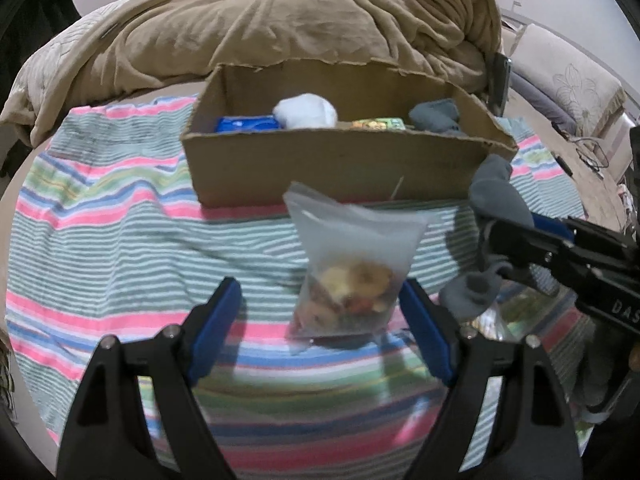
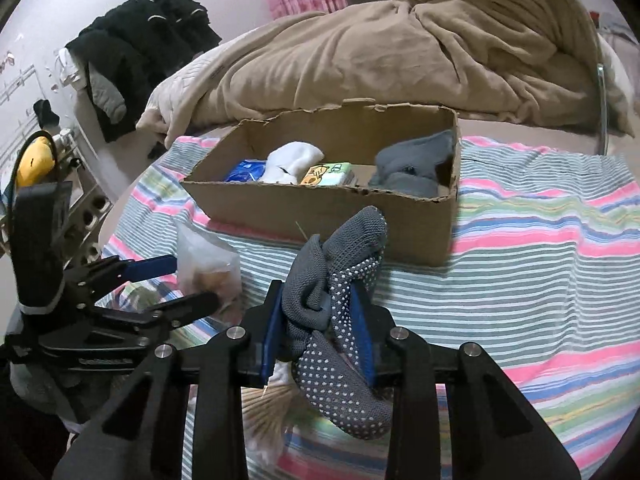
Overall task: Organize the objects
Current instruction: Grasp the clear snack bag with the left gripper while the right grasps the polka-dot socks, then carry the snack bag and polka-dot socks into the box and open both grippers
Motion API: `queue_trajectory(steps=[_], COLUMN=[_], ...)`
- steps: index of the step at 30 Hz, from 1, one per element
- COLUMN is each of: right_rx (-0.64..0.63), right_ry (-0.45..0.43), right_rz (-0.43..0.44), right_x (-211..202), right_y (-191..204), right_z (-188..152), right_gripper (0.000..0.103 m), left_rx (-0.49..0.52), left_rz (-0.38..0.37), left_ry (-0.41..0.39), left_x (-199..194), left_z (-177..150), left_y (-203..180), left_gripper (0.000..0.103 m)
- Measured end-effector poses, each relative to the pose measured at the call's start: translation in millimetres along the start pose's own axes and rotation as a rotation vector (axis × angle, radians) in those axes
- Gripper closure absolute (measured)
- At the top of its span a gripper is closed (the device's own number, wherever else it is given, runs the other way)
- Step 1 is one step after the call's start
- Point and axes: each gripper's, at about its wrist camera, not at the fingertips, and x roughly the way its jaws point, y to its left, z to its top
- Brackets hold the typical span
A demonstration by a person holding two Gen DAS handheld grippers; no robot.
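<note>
A clear zip bag of dried snacks (image 1: pixel 352 268) stands on the striped cloth between the blue pads of my left gripper (image 1: pixel 320 320), which is open around it without clear contact. The bag also shows in the right wrist view (image 2: pixel 210 268). My right gripper (image 2: pixel 320 328) is shut on a grey dotted sock (image 2: pixel 340 292), held above the cloth in front of the cardboard box (image 2: pixel 320 208). The sock shows in the left wrist view (image 1: pixel 488 200). The box (image 1: pixel 340 164) holds a white sock (image 1: pixel 306 110), a blue packet (image 1: pixel 246 123), a small green pack (image 1: pixel 378 124) and grey socks (image 1: pixel 436 116).
The striped towel (image 1: pixel 120 248) covers the bed. A crumpled tan blanket (image 1: pixel 280 24) lies behind the box. A bundle of wooden sticks (image 2: pixel 268 404) and a plastic bag (image 1: pixel 520 312) lie under the right gripper. Dark clothes (image 2: pixel 140 48) hang at the far left wall.
</note>
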Motion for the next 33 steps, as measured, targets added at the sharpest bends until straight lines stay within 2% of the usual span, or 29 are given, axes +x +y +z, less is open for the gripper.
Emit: queue_trajectory(steps=[4, 6, 13, 15, 18, 28, 33], right_rx=[0.026, 0.031, 0.057, 0.063, 0.063, 0.070, 0.084], right_ry=[0.000, -0.005, -0.007, -0.015, -0.031, -0.102, -0.102], right_rz=[0.017, 0.026, 0.045, 0.050, 0.057, 0.088, 0.095], right_x=[1, 0, 0, -1, -5, -20, -23], right_y=[-6, -6, -10, -11, -11, -12, -13], right_z=[0, 0, -2, -2, -3, -1, 5], right_gripper=[0.069, 0.069, 0.069, 0.069, 0.069, 0.069, 0.069], left_rx=[0.016, 0.034, 0.061, 0.049, 0.027, 0.000, -0.003], left_rz=[-0.004, -0.010, -0.019, -0.021, -0.035, -0.066, -0.085], left_ry=[-0.010, -0.014, 0.027, 0.032, 0.018, -0.019, -0.056], left_x=[0, 0, 16, 17, 13, -13, -32], left_z=[0, 0, 4, 4, 2, -3, 4], left_y=[-4, -9, -20, -18, -14, -5, 0], left_gripper=[0.033, 0.041, 0.042, 0.051, 0.055, 0.056, 0.056])
